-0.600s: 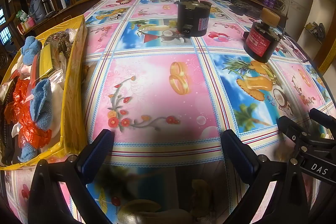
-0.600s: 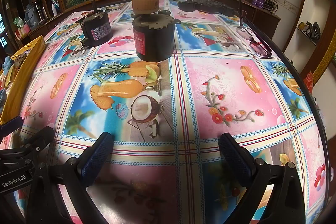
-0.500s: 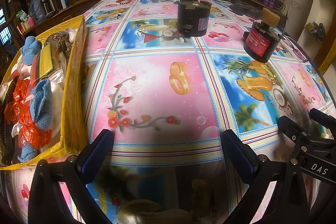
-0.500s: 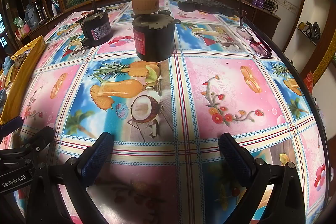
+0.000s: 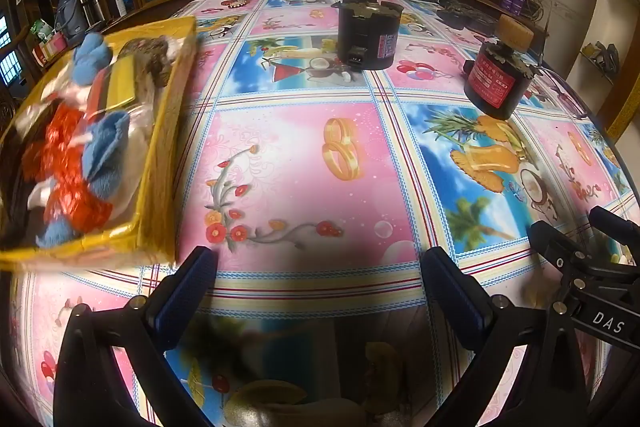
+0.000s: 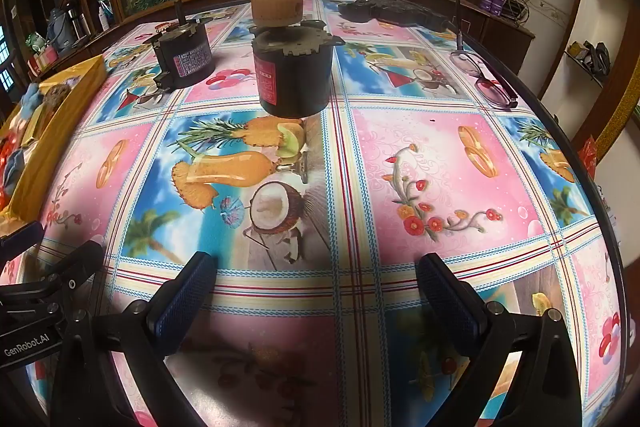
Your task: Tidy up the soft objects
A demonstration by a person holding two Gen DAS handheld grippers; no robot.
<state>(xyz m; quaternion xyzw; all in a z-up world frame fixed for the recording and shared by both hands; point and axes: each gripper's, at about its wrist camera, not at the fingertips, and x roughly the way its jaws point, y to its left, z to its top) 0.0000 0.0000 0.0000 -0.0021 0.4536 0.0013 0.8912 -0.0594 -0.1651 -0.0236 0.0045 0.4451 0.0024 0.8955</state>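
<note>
The soft things lie in a yellow box (image 5: 160,155) at the left side of the table (image 5: 304,179). In the box there is a blue fluffy toy (image 5: 106,155), some crinkly red wrap (image 5: 64,151) just beside it, another blue fluffy bit (image 5: 91,57) farther back, and a brown fuzzy thing (image 5: 150,53) near the far corner. The box looks blurry in the left view. From the right view only its yellow side (image 6: 52,131) shows, far off to the left.

The table has a bright cloth with pink and blue squares, with gold rings, flowers, a pineapple and a coconut drawn on it.

Two black round motors stand on the cloth, well apart from the box. One has a thin stick on top (image 5: 368,35). The other has a red label and a tan wheel on top (image 5: 500,83). A pair of glasses (image 6: 484,79) lies near the right edge of the table.

The left gripper (image 5: 320,291) hangs over a bare pink square, with its blue fingers (image 5: 188,291) spread wide and nothing between them. The right gripper (image 6: 316,287) is also over bare cloth, fingers (image 6: 448,291) wide apart and holding nothing.
</note>
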